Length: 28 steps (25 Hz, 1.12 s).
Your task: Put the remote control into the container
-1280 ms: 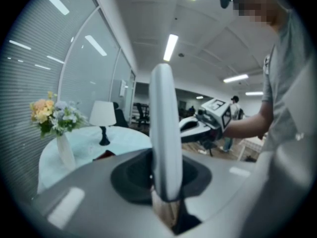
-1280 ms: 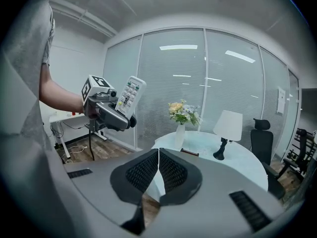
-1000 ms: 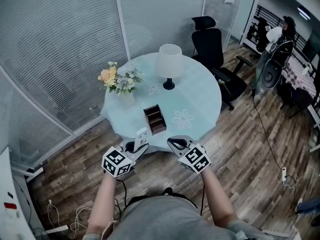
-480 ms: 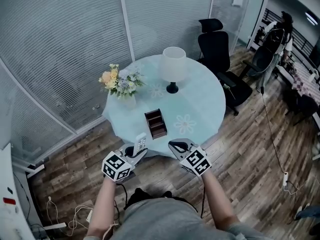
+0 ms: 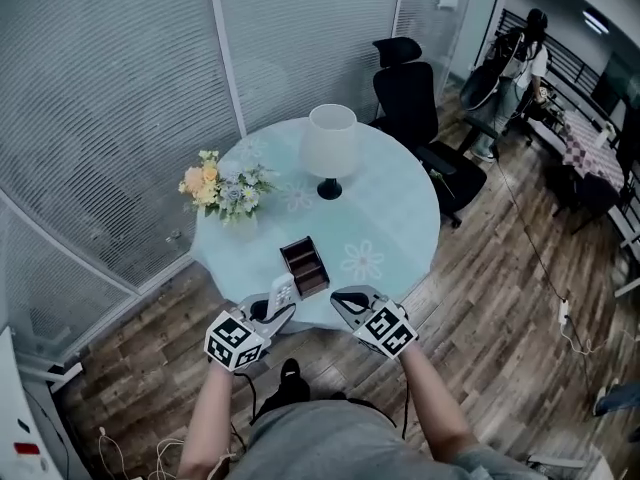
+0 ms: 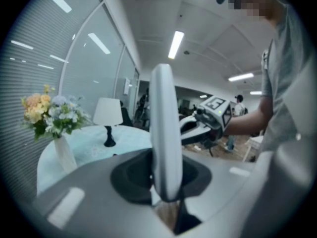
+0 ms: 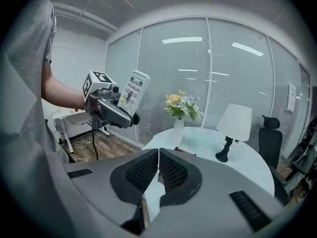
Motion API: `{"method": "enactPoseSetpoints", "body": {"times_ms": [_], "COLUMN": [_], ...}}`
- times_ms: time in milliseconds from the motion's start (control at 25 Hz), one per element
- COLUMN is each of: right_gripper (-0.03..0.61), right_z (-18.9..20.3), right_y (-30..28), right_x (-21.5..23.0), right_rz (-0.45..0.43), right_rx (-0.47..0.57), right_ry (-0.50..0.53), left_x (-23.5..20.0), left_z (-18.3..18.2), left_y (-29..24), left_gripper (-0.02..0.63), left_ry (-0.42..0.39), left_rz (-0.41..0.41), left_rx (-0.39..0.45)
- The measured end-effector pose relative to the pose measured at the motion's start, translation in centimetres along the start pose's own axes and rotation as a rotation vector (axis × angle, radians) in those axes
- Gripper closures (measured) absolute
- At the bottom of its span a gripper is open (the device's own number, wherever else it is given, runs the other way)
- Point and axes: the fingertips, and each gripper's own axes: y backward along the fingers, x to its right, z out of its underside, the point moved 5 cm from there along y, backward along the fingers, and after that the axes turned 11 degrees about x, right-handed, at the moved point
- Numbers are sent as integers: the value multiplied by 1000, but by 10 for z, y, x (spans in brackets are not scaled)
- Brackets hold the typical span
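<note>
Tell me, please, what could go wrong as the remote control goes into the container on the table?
The left gripper pinches the remote control only near its lower end, so it may pivot or slip out. The container is small and divided; the remote could catch a divider or tip it. The right gripper, shut and empty, is not steadying it.

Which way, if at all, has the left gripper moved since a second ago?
Yes: the left gripper, holding the remote control, has edged closer to the container.
</note>
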Motion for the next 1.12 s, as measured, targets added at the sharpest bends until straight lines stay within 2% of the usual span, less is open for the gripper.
{"method": "enactPoseSetpoints", "body": {"times_ms": [240, 720, 1120], "right_gripper": [560, 560, 560], "right_z": [-8, 4, 1], "right_y": [-29, -77, -98], "right_x": [13, 18, 26], "right_rz": [51, 81, 171], "right_rx": [-22, -172, -178], "right_ry": [-20, 30, 8], "left_x": [-41, -101, -129], "left_z": [3, 14, 15], "left_y": [-3, -14, -24], "left_gripper": [543, 543, 543], "left_ry": [24, 36, 11], "left_rz": [62, 181, 282], "left_rx": [-1, -20, -32]}}
